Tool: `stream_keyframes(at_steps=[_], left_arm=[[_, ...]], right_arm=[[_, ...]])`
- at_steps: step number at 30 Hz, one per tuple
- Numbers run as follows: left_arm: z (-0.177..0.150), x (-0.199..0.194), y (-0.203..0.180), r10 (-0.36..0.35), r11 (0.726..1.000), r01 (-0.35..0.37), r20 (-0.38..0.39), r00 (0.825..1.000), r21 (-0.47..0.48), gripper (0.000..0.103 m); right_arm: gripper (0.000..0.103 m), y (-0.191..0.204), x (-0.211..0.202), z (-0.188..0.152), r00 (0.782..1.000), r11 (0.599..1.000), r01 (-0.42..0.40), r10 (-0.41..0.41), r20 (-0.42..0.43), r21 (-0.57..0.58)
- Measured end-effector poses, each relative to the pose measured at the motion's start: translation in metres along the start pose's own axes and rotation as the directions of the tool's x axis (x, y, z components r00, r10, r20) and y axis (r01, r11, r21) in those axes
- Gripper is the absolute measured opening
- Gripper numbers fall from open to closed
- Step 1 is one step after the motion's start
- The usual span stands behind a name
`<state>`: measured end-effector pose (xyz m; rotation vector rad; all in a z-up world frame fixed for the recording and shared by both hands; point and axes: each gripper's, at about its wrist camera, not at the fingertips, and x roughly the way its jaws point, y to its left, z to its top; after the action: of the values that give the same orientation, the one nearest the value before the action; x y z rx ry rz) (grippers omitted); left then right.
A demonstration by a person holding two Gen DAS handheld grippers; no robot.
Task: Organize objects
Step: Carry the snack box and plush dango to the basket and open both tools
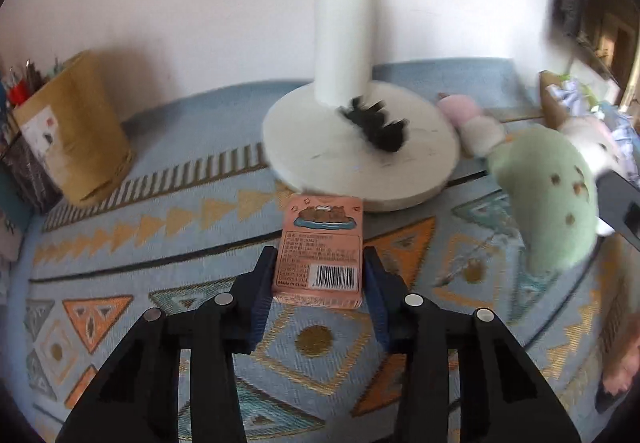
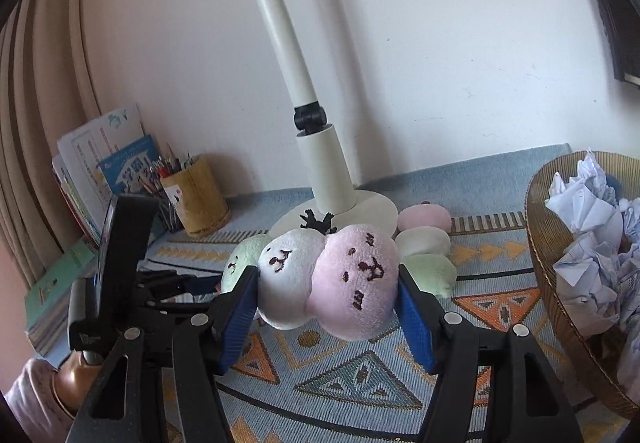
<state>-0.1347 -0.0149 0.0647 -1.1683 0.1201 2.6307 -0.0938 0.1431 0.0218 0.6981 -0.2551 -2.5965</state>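
lamp (image 2: pixel 280 43) head cut off at top edge; box (image 1: pixel 320 243) print too blurred to read.

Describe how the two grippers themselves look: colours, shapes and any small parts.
Both grippers, left and right, are matte black plastic with angular, slotted link bars. Round silver pins mark the joints. Each finger carries a flat blue ribbed pad on its inner face. No cables or sleeves show on them.

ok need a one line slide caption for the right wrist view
Right hand-held gripper shut on a three-ball plush toy above the patterned mat, lamp base behind.
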Motion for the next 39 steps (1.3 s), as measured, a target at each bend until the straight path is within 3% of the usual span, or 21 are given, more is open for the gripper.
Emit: stream_keyframes(at_steps=[1, 2, 4, 13, 18, 27, 39], left_arm=[[-0.002, -0.011, 0.002, -0.059, 0.998, 0.06, 0.052, 0.997, -0.013, 0.038], [-0.004, -0.02, 0.004, -0.063, 0.997, 0.067, 0.097, 0.993, -0.029, 0.038], [-0.008, -0.034, 0.009, -0.008, 0.998, 0.019, 0.159, 0.987, -0.068, 0.038], [-0.006, -0.037, 0.009, -0.012, 0.997, 0.024, 0.163, 0.987, -0.074, 0.038], [-0.007, -0.05, 0.011, 0.023, 0.996, 0.0, 0.251, 0.968, -0.094, 0.038], [-0.005, -0.044, 0.029, 0.018, 0.982, 0.022, 0.208, 0.978, -0.187, 0.038], [-0.008, -0.044, 0.038, 0.013, 0.972, 0.035, 0.201, 0.979, -0.234, 0.038]], right_arm=[[0.064, -0.003, -0.003, 0.0, 1.0, 1.0, -0.012, 0.012, 0.013, 0.016], [0.064, -0.008, -0.006, 0.0, 0.999, 0.999, -0.026, 0.024, 0.03, 0.038], [0.064, -0.017, -0.009, 0.0, 0.998, 0.996, -0.048, 0.044, 0.049, 0.078], [0.064, -0.042, -0.015, -0.002, 0.997, 0.977, -0.053, 0.039, 0.07, 0.208], [0.064, -0.041, -0.017, -0.001, 0.997, 0.979, -0.044, 0.029, 0.078, 0.197], [0.064, -0.036, -0.016, -0.001, 0.997, 0.984, -0.044, 0.033, 0.069, 0.172], [0.064, -0.043, -0.014, -0.002, 0.997, 0.978, -0.049, 0.037, 0.062, 0.204]])
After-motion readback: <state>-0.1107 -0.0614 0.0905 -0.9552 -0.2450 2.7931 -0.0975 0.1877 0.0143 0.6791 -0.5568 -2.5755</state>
